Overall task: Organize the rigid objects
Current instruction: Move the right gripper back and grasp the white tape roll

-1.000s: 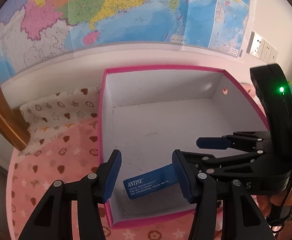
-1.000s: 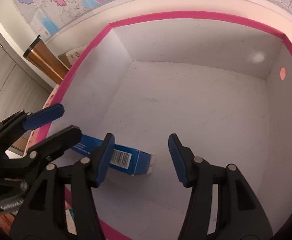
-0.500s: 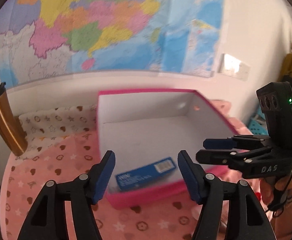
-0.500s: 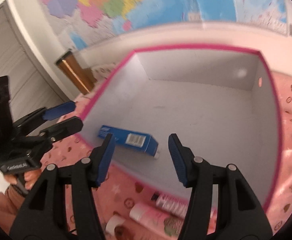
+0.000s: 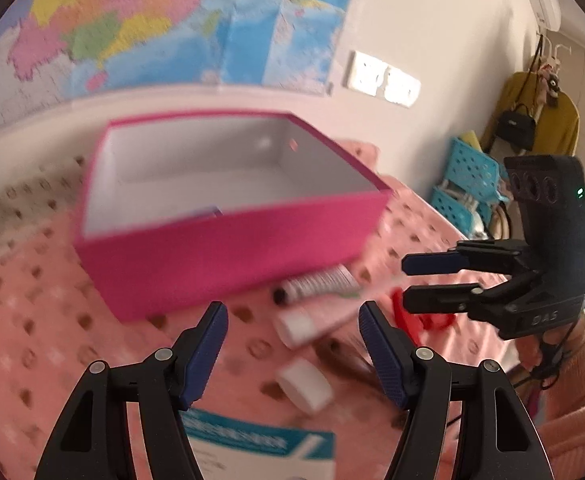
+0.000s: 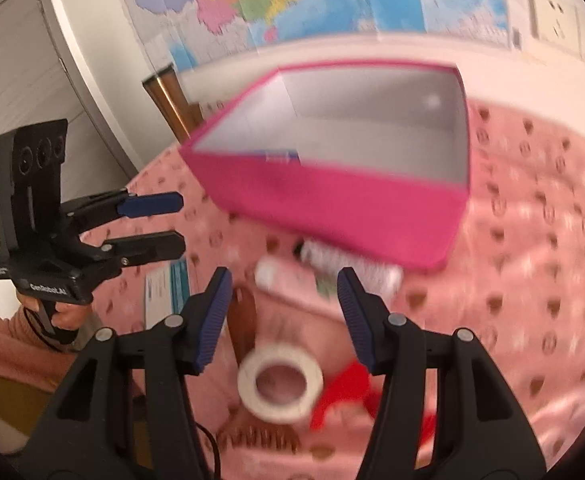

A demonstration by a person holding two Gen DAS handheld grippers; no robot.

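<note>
A pink heart-print cloth (image 5: 32,320) beneath a wall map (image 5: 132,28) carries the pink box (image 5: 228,256), a blue carton (image 6: 282,156) inside it, while the left gripper (image 5: 292,344), jaws just widened, and right gripper (image 6: 284,312) hover before it, both parted, empty

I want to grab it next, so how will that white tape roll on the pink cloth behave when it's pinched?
The white tape roll lies flat, so it probably won't roll away. It looks light and stiff, likely holding shape when pinched. On the soft pink cloth it may tilt.
</note>
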